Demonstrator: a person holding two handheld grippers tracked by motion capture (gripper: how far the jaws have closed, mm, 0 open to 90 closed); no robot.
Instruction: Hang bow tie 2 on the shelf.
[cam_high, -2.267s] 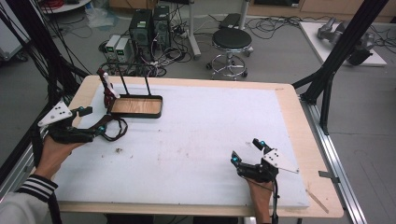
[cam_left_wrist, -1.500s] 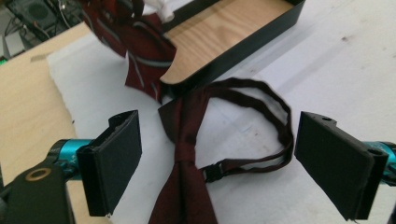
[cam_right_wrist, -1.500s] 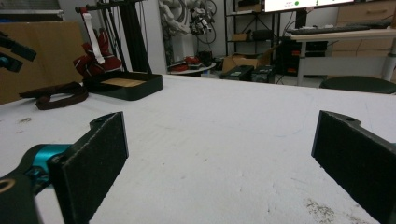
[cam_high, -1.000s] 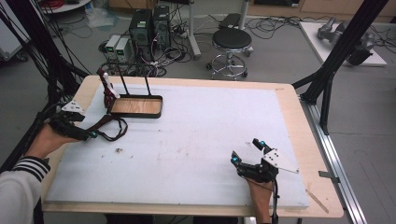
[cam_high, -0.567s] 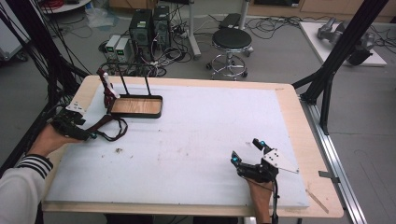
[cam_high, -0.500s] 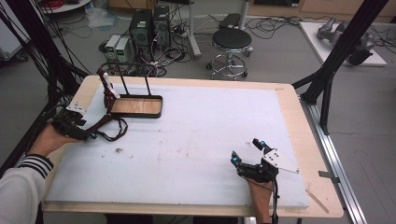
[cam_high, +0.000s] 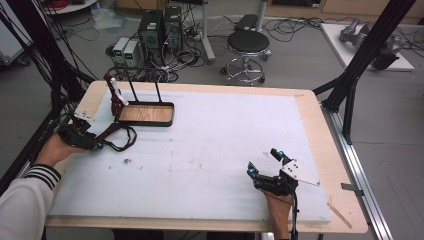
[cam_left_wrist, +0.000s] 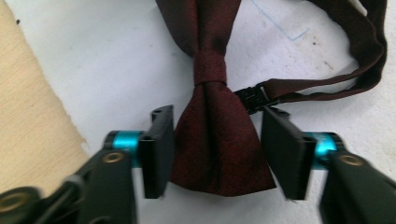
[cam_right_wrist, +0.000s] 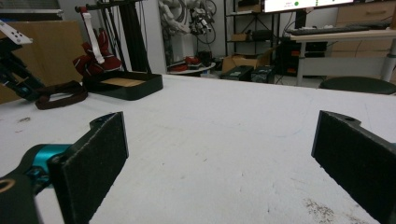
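A dark red bow tie (cam_left_wrist: 215, 140) lies flat on the white mat, its strap (cam_left_wrist: 355, 70) looping off to one side. My left gripper (cam_left_wrist: 217, 154) is open, with its jaws straddling one wing of the bow tie; one pad touches the fabric and the other stands just clear. In the high view this gripper (cam_high: 95, 142) sits at the table's left edge, beside the bow tie (cam_high: 112, 131). My right gripper (cam_high: 264, 162) rests open near the front right with nothing between its pads (cam_right_wrist: 100, 149).
A black tray with a wooden floor (cam_high: 147, 114) and an upright rack stands at the back left. Another red bow tie (cam_high: 118, 97) hangs on that rack. The white mat (cam_high: 215, 145) covers most of the wooden table.
My left gripper has tipped down and edged in over the bow tie, then held nearly still. The right gripper has not moved.
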